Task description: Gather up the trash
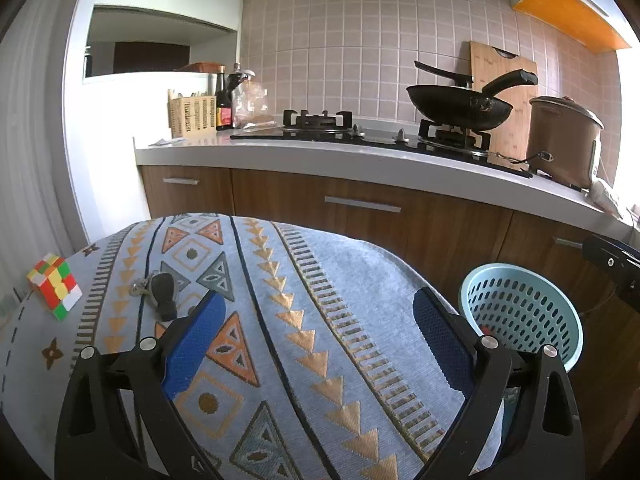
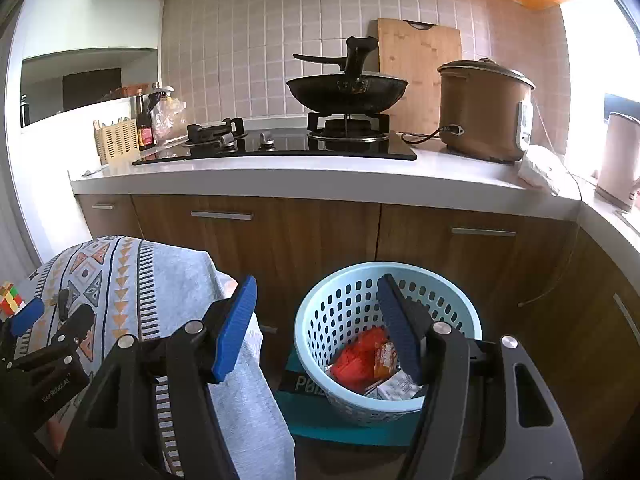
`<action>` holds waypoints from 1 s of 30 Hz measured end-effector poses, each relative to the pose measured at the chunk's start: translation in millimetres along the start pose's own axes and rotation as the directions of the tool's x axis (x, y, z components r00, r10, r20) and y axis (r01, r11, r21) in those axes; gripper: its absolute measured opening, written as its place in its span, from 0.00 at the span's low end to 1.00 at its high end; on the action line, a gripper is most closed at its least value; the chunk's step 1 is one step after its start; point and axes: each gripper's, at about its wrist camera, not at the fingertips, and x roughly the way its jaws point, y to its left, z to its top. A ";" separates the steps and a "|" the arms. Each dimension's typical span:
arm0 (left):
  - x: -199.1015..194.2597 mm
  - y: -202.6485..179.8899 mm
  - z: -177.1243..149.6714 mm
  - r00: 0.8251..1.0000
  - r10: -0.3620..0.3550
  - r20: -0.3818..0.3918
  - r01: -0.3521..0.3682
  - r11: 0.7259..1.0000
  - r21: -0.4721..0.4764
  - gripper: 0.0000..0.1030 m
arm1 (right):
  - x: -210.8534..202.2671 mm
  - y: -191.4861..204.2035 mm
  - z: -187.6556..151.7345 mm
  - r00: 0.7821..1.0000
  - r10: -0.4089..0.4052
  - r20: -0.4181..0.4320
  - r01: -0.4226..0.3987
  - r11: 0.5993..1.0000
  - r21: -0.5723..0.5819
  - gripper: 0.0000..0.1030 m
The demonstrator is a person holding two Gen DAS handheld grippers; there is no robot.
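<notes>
A light blue perforated basket (image 2: 348,304) stands on the floor by the table's right edge; it also shows in the left wrist view (image 1: 520,312). Inside lie a red crumpled wrapper (image 2: 358,354), an orange packet (image 2: 384,356) and white paper (image 2: 396,390). My right gripper (image 2: 316,320) is open and empty, above the basket's near left rim. My left gripper (image 1: 320,328) is open and empty, low over the patterned tablecloth (image 1: 280,320).
On the tablecloth sit a Rubik's cube (image 1: 54,286) at the left edge and a black key fob with keys (image 1: 160,290). Behind is a kitchen counter (image 1: 360,156) with a wok (image 1: 460,108), rice cooker (image 1: 560,140) and bottles (image 1: 224,100). A teal box (image 2: 304,400) lies under the basket.
</notes>
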 end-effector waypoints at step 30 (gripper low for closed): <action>-1.8 0.2 -1.5 1.000 -0.008 0.002 0.008 1.000 -0.014 0.91 | 3.0 2.8 -2.2 1.000 -0.002 -0.021 0.002 1.000 -0.007 0.58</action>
